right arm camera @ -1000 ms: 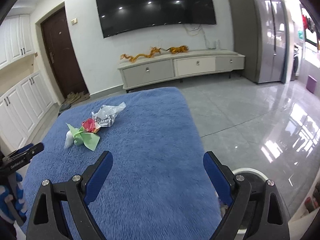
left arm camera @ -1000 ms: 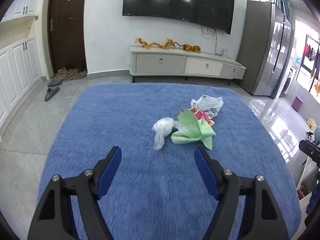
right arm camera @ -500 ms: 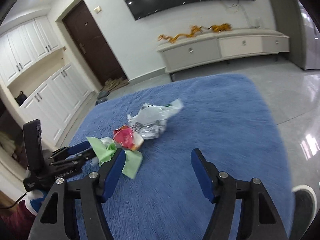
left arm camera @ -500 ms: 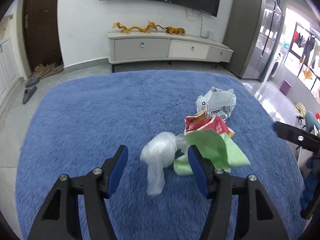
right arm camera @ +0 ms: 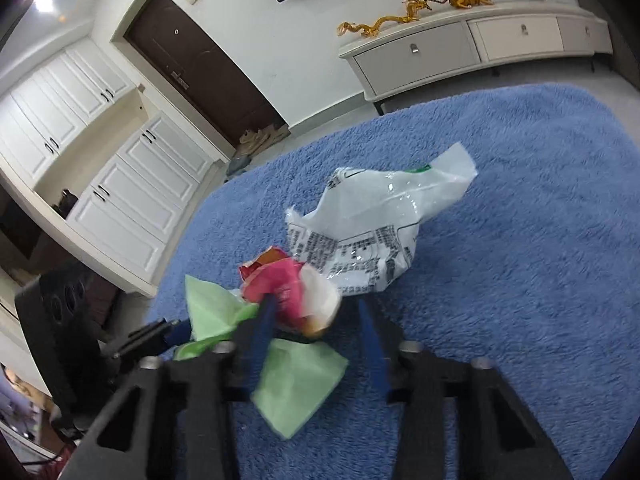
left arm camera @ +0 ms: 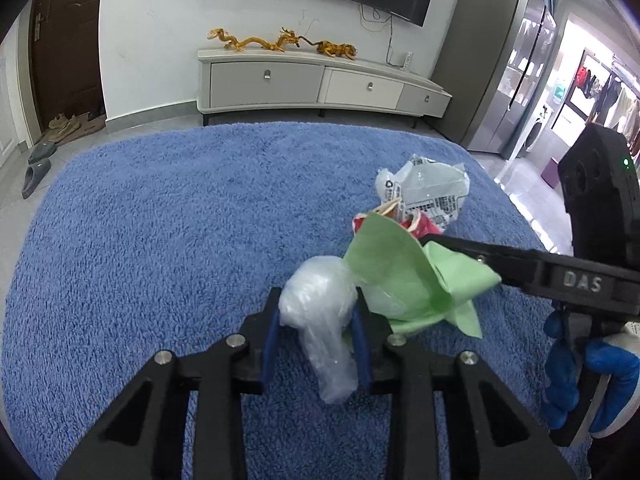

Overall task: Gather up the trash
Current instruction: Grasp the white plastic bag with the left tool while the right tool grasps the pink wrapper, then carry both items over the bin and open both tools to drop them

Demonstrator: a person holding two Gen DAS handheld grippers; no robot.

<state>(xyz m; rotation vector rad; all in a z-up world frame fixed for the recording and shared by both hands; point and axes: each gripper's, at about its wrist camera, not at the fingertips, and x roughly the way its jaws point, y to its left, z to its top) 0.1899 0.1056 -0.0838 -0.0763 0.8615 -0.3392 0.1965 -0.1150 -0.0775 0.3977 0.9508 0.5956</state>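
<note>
Trash sits in one cluster near the right edge of the shaggy blue rug (left arm camera: 160, 240), none collected yet. Nearest, left tongs (left arm camera: 316, 320) pinch the crumpled clear plastic bag (left arm camera: 320, 296). Right tongs (right arm camera: 320, 328) straddle the red snack wrapper (right arm camera: 280, 288), not yet closed; green paper sheet (right arm camera: 296, 384) beneath. Farthest, white printed plastic packet (right arm camera: 372, 224) lies untouched.

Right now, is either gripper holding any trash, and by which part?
The left gripper is clamped on the crumpled clear plastic wad, across its bulbous middle. The right gripper brackets the red wrapper, but a firm grip cannot be told.
</note>
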